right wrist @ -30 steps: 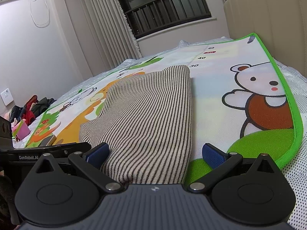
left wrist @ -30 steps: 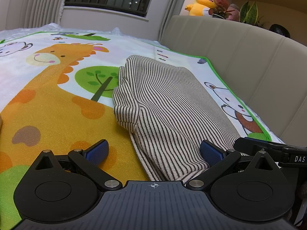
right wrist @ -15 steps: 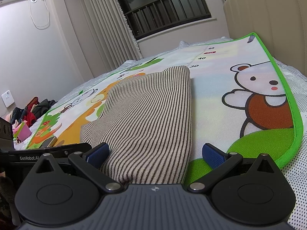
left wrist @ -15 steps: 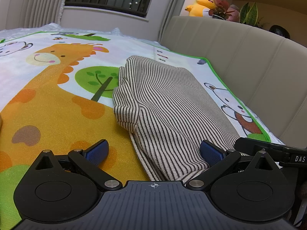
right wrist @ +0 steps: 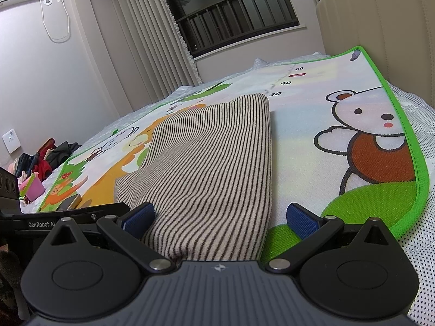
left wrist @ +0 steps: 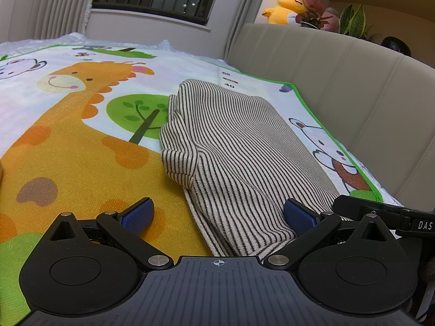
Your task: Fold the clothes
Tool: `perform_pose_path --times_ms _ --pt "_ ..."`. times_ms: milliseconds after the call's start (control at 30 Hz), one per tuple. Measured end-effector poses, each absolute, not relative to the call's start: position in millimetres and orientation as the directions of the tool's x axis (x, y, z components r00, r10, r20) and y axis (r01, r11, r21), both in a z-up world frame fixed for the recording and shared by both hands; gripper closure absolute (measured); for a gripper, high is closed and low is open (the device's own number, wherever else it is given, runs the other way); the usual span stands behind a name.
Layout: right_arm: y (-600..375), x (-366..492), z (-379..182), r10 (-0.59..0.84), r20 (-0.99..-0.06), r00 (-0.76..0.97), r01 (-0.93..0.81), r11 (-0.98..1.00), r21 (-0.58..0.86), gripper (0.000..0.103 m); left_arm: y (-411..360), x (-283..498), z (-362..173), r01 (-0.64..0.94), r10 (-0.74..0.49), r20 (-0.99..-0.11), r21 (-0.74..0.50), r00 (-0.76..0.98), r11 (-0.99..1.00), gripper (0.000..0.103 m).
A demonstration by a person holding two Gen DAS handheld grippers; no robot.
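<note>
On cartoon mat [left wrist: 70, 157], striped garment [left wrist: 239, 157] lies folded; we hold left gripper [left wrist: 217, 214] and right gripper [right wrist: 220, 214] at near hem, jaws released.

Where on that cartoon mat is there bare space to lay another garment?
Free: the giraffe print left of the striped beige garment, and the bear print between it and the mat's green border. Crowded: the near edge, where both open grippers straddle the garment.
</note>
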State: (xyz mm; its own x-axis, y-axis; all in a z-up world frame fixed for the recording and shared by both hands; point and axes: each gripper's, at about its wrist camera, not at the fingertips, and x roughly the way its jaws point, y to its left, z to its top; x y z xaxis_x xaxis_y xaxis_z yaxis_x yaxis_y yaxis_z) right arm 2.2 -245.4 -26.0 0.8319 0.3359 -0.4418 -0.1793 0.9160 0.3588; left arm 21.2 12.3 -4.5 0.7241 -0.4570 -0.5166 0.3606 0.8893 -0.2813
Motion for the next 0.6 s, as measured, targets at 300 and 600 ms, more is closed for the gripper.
perform_pose_path --times_ms 300,600 --pt "-246.9 4.0 -25.8 0.339 -0.445 0.829 -0.180 0.914 0.363 0.000 14.3 20.6 -5.2 0.360 -0.462 -0.512 -0.290 0.724 0.887 0.000" --pt "-247.1 7.7 -26.1 0.346 -0.461 0.817 -0.177 0.912 0.371 0.000 18.0 21.0 -5.5 0.361 -0.477 -0.502 -0.315 0.722 0.877 0.000"
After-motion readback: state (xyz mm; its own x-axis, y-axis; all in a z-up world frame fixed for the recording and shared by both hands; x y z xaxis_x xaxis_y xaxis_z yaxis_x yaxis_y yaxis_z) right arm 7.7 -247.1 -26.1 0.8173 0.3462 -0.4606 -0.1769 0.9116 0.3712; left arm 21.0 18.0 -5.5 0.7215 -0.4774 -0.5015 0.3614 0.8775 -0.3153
